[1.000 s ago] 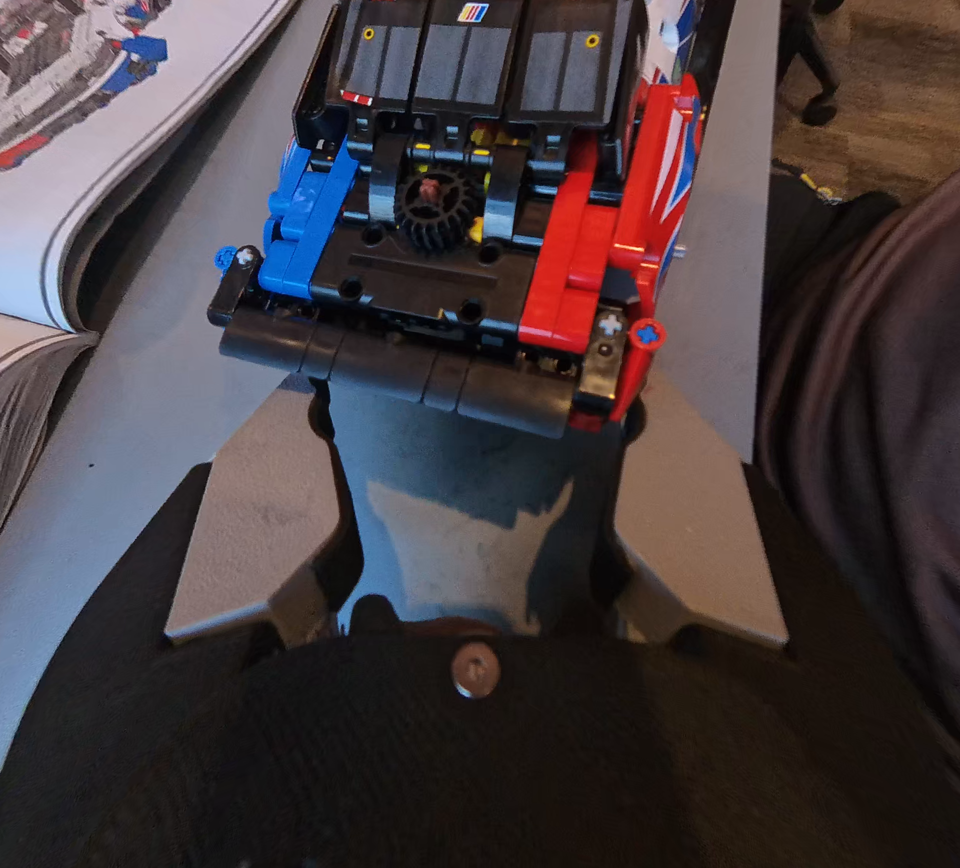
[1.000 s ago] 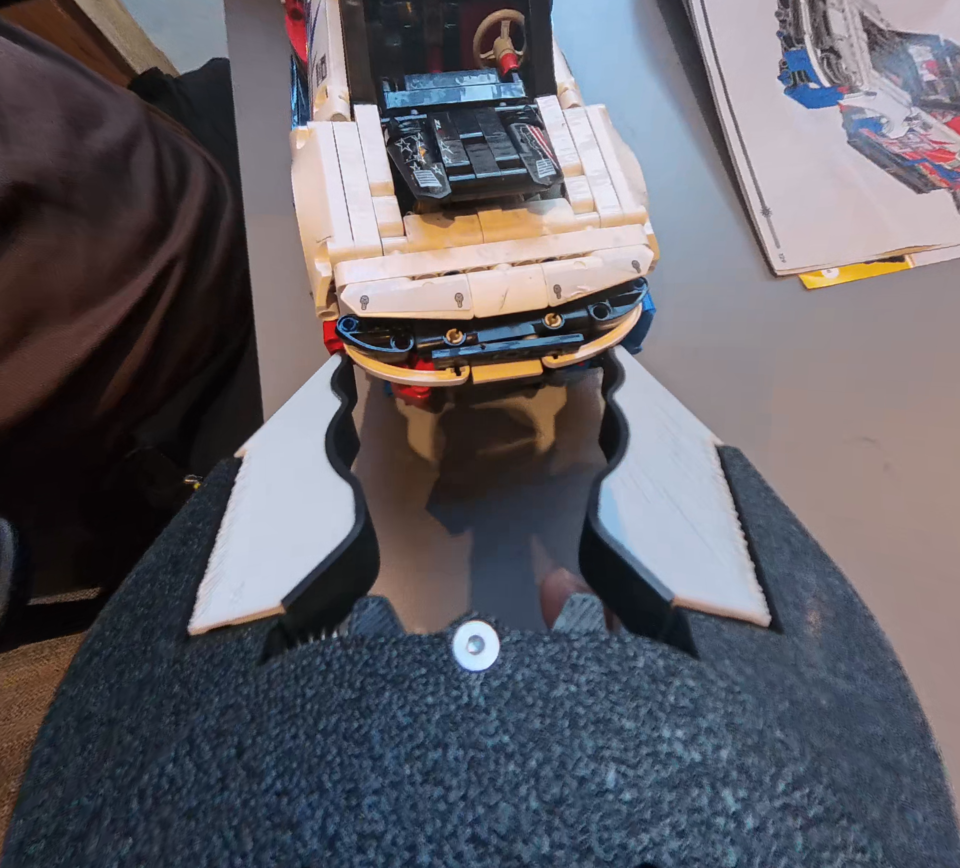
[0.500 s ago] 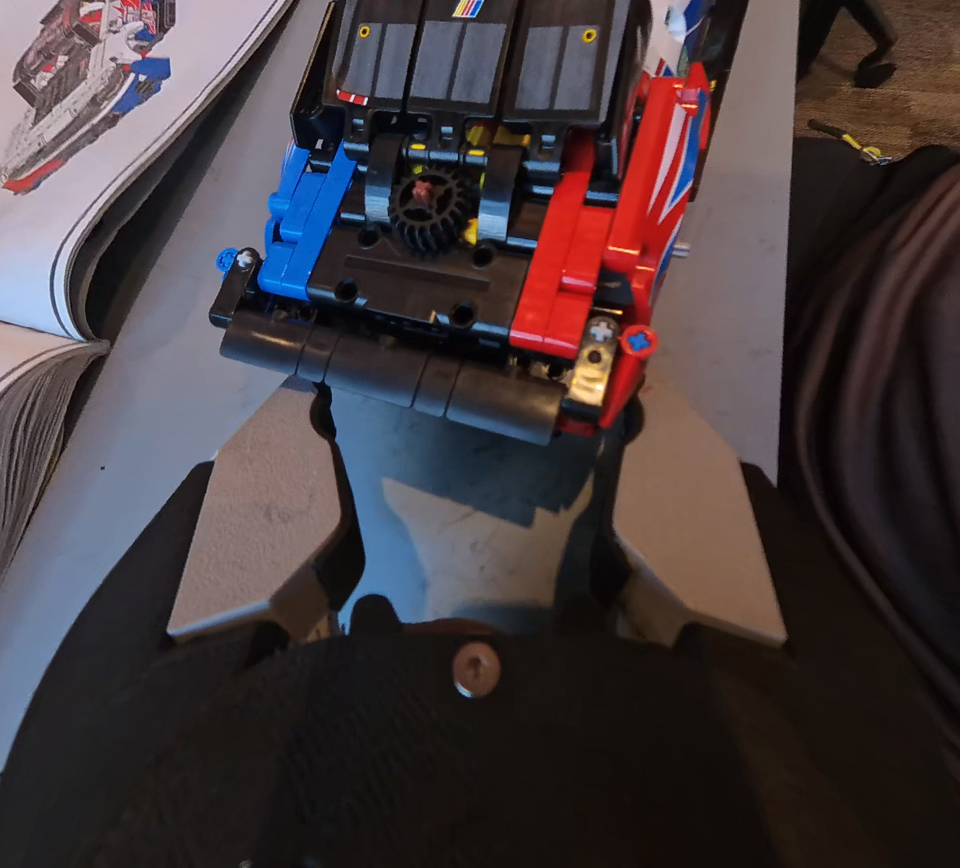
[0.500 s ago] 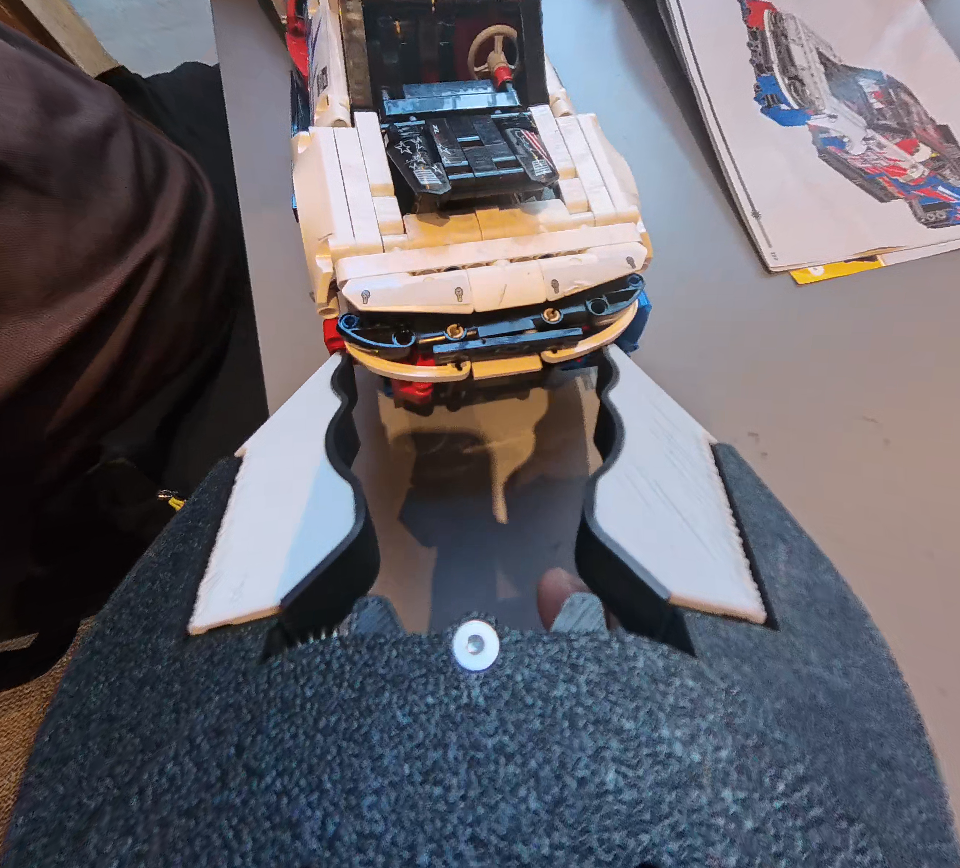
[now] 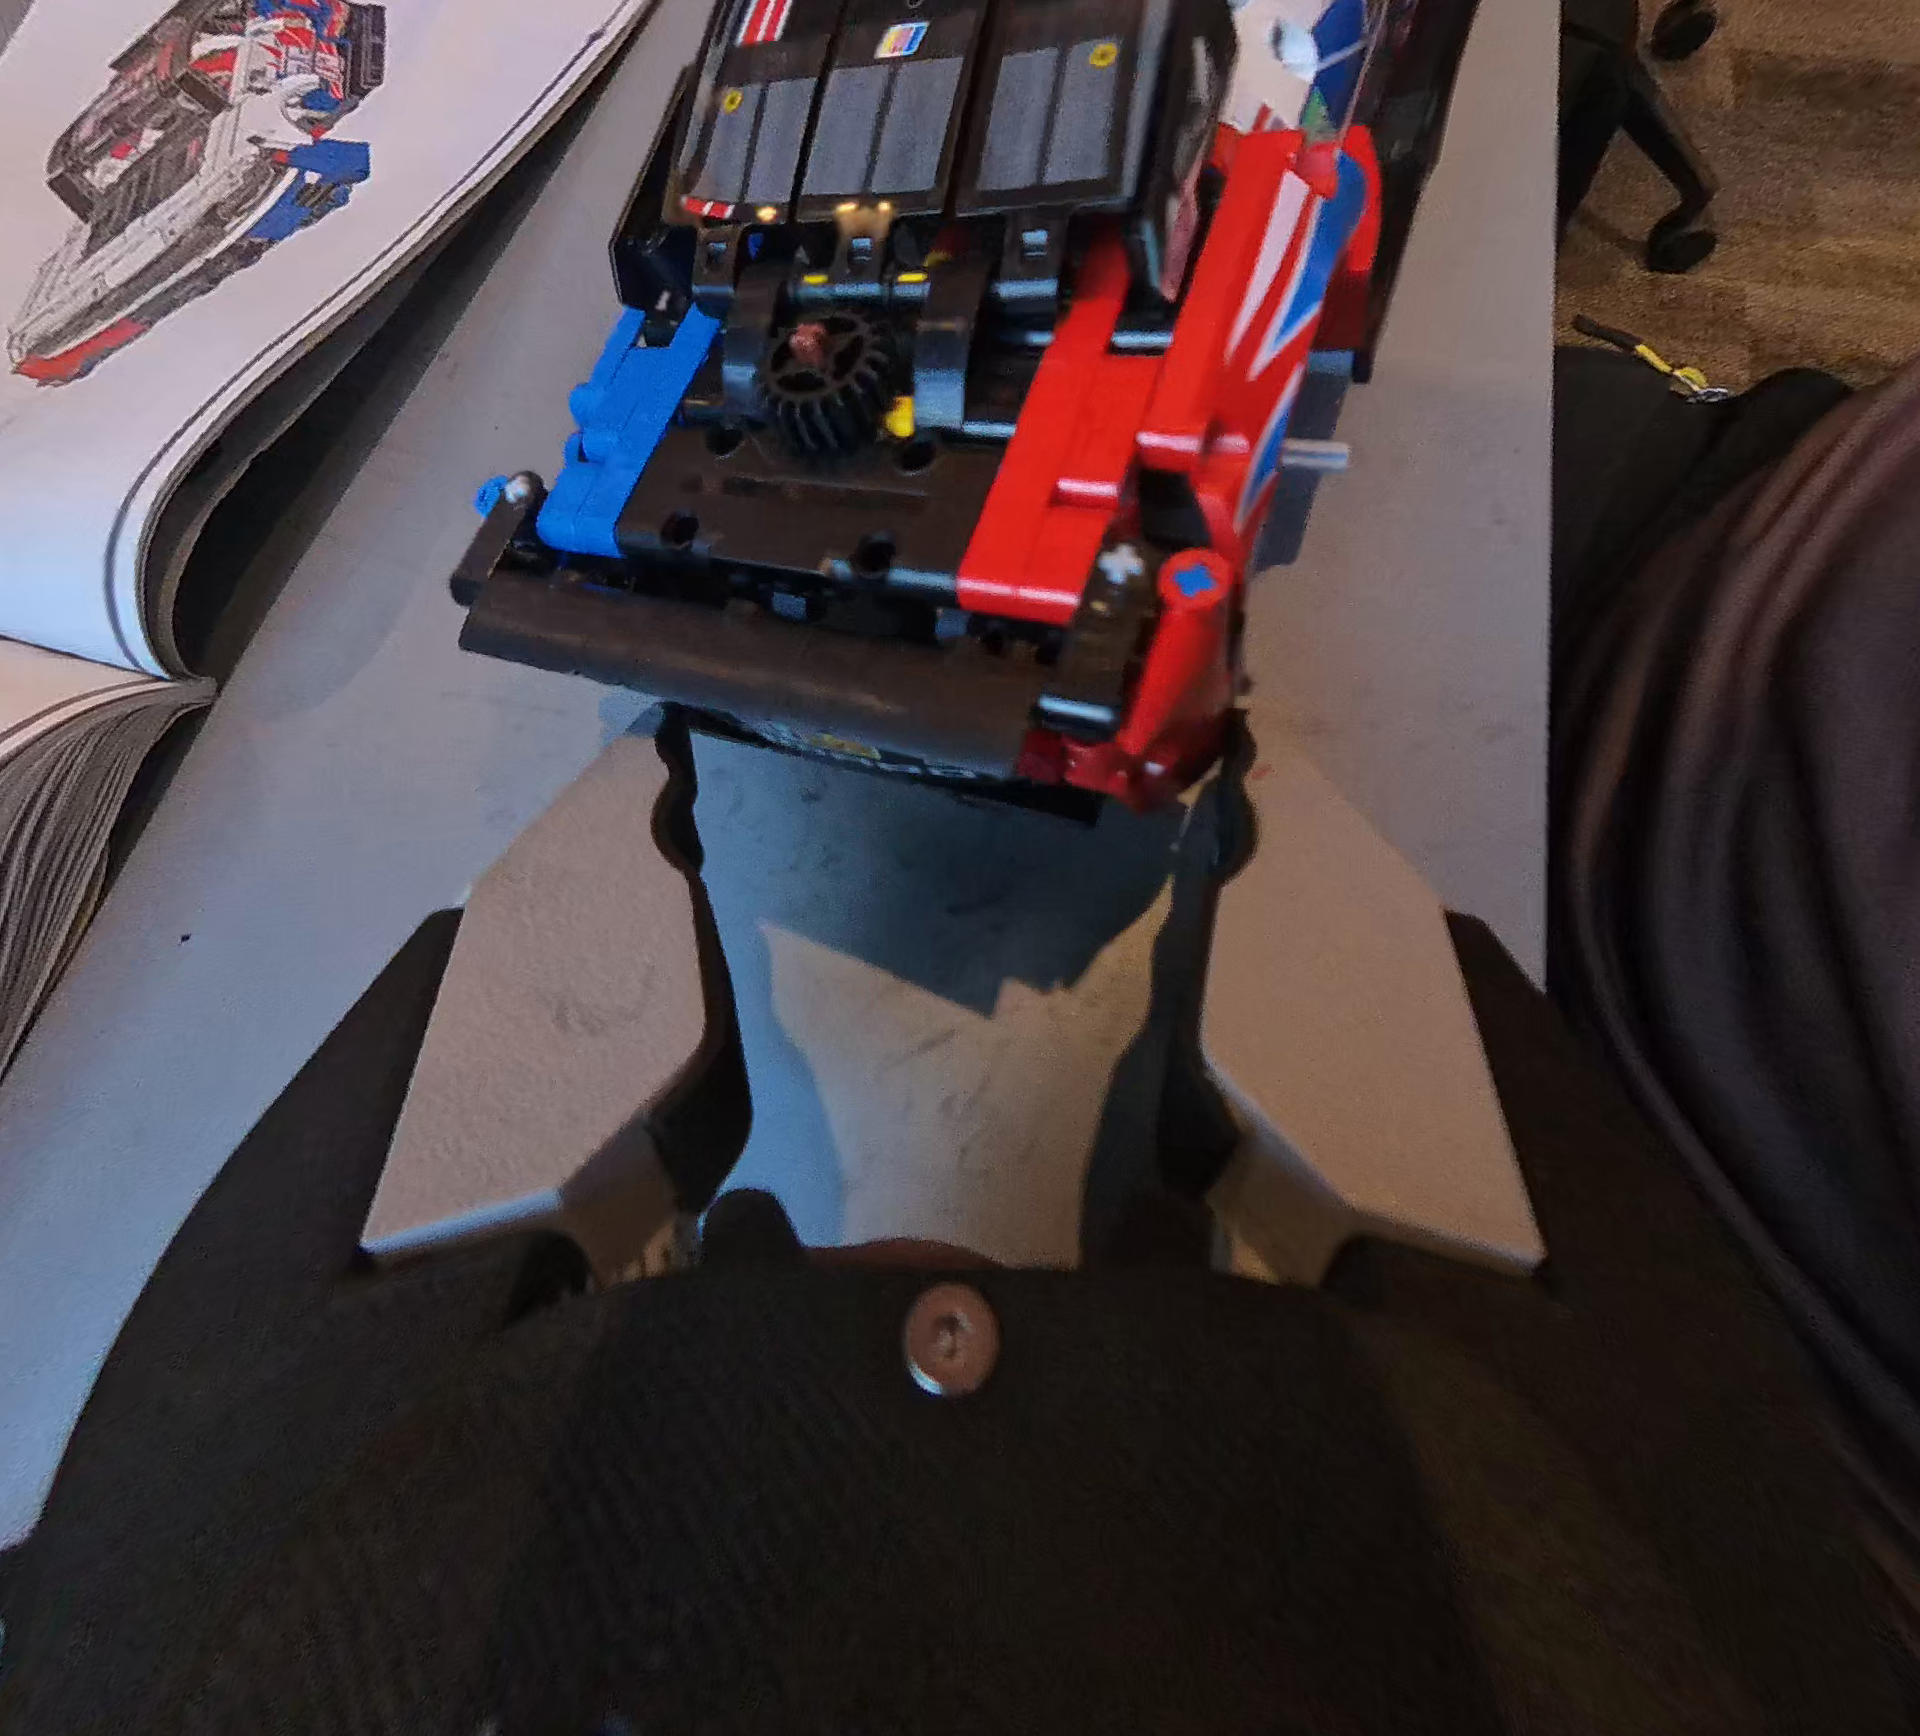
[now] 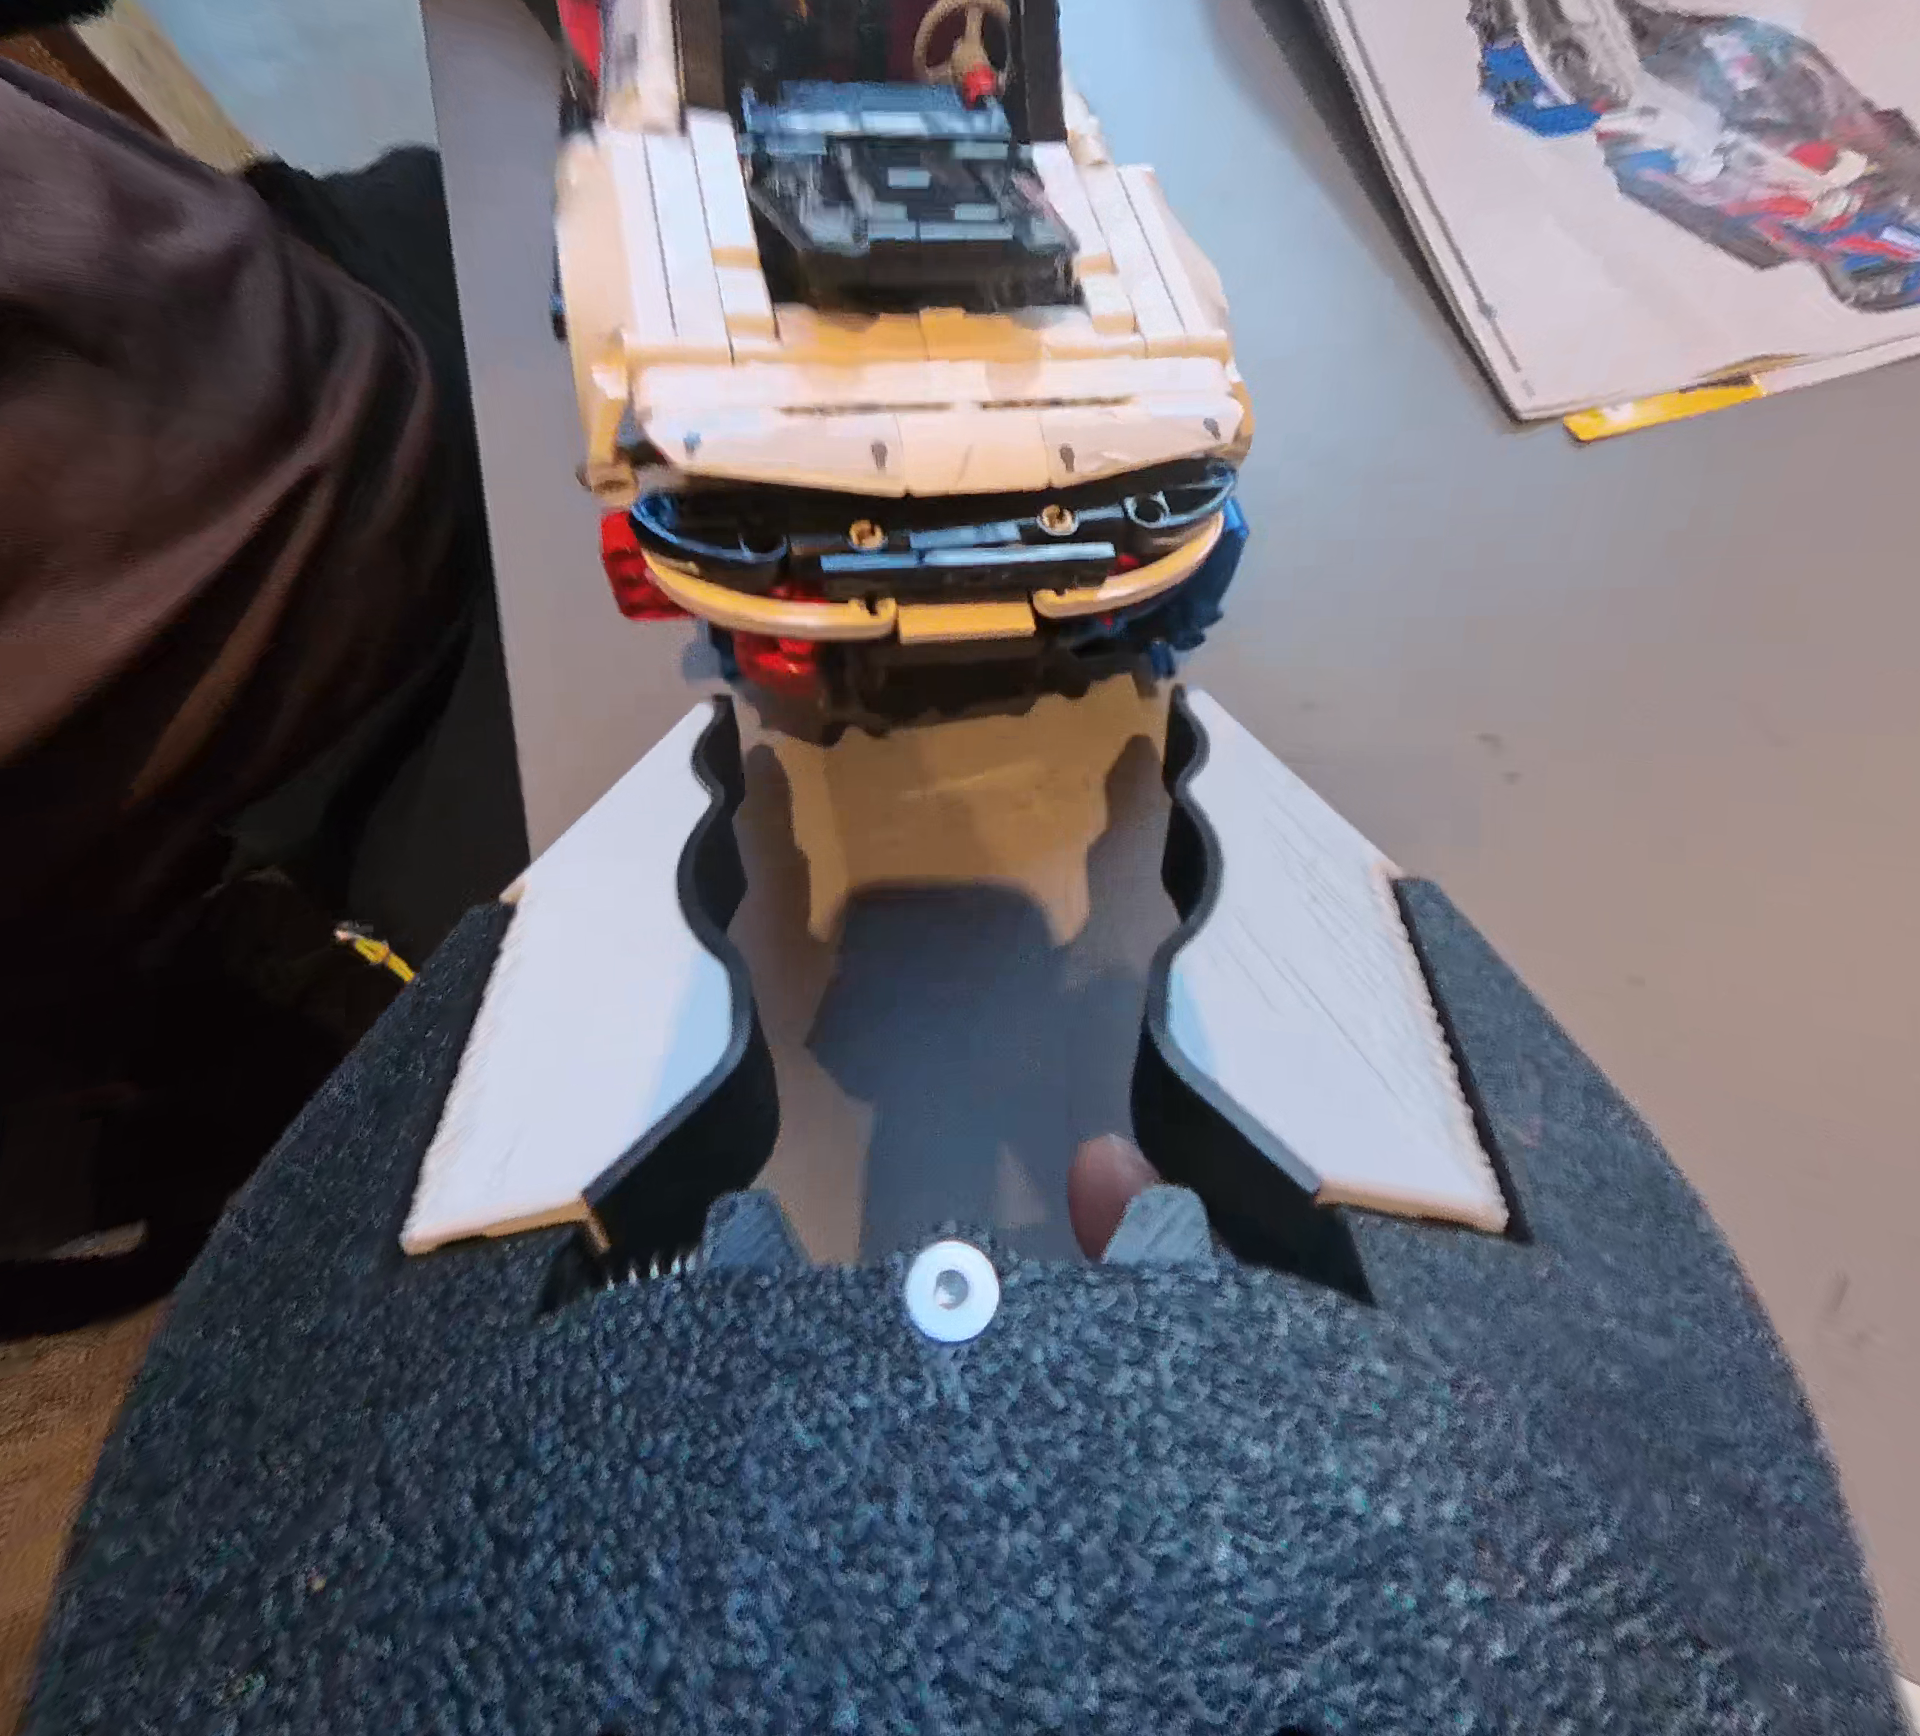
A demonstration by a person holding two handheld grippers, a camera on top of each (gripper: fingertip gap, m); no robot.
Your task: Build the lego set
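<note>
A lego race car is held between my two grippers over the grey table (image 5: 312, 855). Its rear (image 5: 935, 491) is black, with blue parts on the left, red parts on the right and a black gear in the middle. Its front (image 6: 914, 398) has a white hood, an open engine bay and a steering wheel behind. My left gripper (image 5: 945, 741) is shut on the bottom of the rear end. My right gripper (image 6: 945, 710) is shut on the underside of the nose. The car looks raised, with its shadow on the table below.
An open instruction booklet (image 5: 260, 180) lies on the table beside the car; it also shows in the right wrist view (image 6: 1662, 128). A person in dark clothes (image 6: 208, 543) sits at the table's edge (image 5: 1548, 543). A chair base (image 5: 1652, 76) stands on the floor beyond. About 25 cm separates my left fingertips from my right.
Both grippers have moved together with the car held between them. The booklet has shifted in both views. The car's nose looks higher off the table, and the right wrist view is motion-blurred.
</note>
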